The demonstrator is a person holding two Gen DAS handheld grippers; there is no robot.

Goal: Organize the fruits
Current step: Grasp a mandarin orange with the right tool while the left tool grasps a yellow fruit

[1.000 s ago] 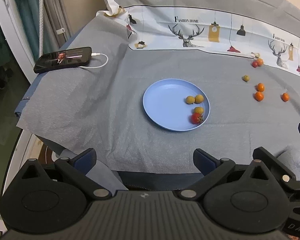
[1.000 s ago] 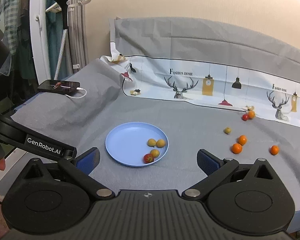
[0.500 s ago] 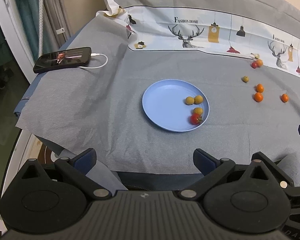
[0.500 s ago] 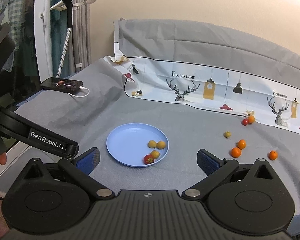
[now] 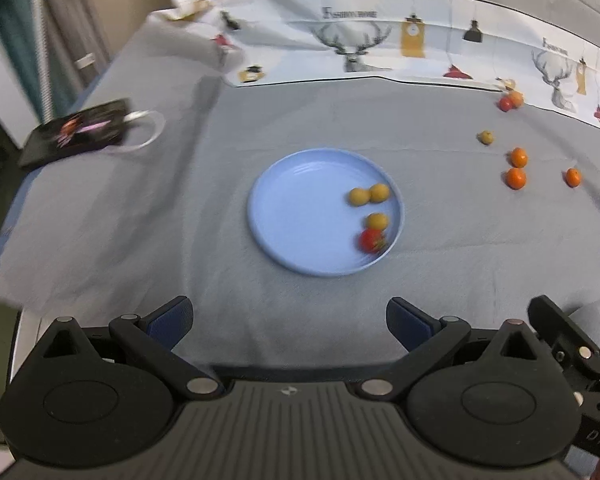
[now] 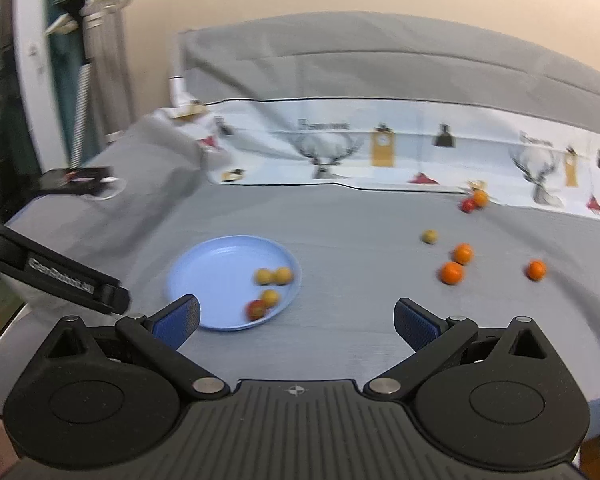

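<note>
A light blue plate (image 5: 300,200) (image 6: 216,264) lies on the grey cloth with three yellow fruits (image 5: 368,194) (image 6: 274,276) and a red tomato (image 5: 370,240) (image 6: 256,309) at its right side. Loose fruit lies to the right: three orange ones (image 5: 515,178) (image 6: 451,273), a small yellow one (image 5: 486,137) (image 6: 429,236), and a red-and-orange pair (image 5: 510,101) (image 6: 474,202) by the patterned strip. My left gripper (image 5: 288,322) is open and empty, short of the plate. My right gripper (image 6: 296,322) is open and empty too, between plate and loose fruit.
A phone (image 5: 74,132) (image 6: 74,178) with a white cable lies at the cloth's left edge. A white strip with a deer pattern (image 5: 360,46) runs along the back. The left tool's arm (image 6: 56,276) crosses the right wrist view. The cloth drops off at the near edge.
Both grippers have moved forward toward the table and both views are now motion-blurred. The right gripper has swung toward the loose fruit. No fruit has moved.
</note>
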